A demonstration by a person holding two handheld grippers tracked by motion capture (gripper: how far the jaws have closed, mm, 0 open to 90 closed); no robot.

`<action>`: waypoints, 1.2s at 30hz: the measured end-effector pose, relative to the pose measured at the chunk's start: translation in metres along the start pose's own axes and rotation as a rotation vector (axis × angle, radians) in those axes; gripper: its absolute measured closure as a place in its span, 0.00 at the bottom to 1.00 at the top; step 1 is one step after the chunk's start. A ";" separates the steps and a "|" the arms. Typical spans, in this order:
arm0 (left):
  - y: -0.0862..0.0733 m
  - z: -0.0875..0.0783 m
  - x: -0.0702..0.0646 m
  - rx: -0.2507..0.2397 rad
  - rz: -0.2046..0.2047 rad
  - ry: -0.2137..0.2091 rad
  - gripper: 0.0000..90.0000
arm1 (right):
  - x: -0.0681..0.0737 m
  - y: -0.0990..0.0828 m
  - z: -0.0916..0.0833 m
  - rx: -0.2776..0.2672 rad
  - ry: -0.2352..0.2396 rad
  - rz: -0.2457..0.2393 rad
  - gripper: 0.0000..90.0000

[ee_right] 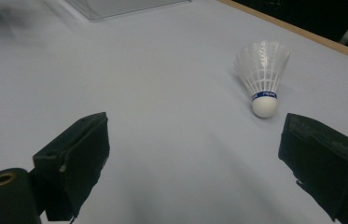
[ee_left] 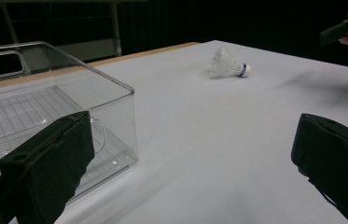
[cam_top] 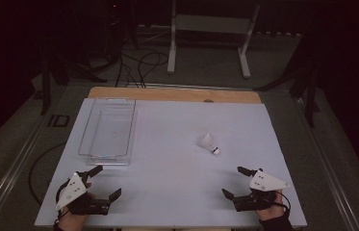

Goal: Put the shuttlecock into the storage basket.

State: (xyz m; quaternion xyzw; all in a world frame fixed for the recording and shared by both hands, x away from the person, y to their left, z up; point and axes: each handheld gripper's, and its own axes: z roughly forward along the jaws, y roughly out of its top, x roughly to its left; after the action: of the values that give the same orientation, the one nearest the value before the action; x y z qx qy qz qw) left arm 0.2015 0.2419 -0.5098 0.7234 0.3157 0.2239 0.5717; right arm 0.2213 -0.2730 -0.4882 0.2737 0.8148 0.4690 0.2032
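Overhead: white table point(cam_top: 167, 159), wooden far edge, dark room, floor cables point(cam_top: 138, 65).

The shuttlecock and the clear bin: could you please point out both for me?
shuttlecock point(ee_right: 261, 70): right gripper view, on its white feather skirt.
clear bin point(cam_top: 108, 126): high view, on its ribbed floor.

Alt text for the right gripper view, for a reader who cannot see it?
A white shuttlecock lies on its side on the pale table, cork end toward the camera, just beyond the open jaws of the right hand-held gripper. The corner of a clear plastic bin shows at the top edge.
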 end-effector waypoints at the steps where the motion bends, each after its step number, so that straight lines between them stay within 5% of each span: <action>1: 0.000 0.000 0.000 0.000 0.000 0.000 0.00 | 0.001 0.001 0.000 -0.001 -0.004 -0.006 0.10; 20: 0.000 0.001 0.000 0.001 -0.001 -0.004 0.00 | 0.011 0.035 -0.020 -0.037 -0.004 -0.049 0.09; 36: 0.000 0.002 0.000 0.009 -0.002 -0.010 0.00 | -0.002 0.065 -0.033 -0.025 -0.056 -0.069 0.09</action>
State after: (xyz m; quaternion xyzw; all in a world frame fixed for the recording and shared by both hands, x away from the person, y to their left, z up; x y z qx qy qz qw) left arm 0.2026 0.2403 -0.5107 0.7268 0.3147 0.2184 0.5701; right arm 0.2202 -0.2688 -0.4156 0.2557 0.8118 0.4641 0.2453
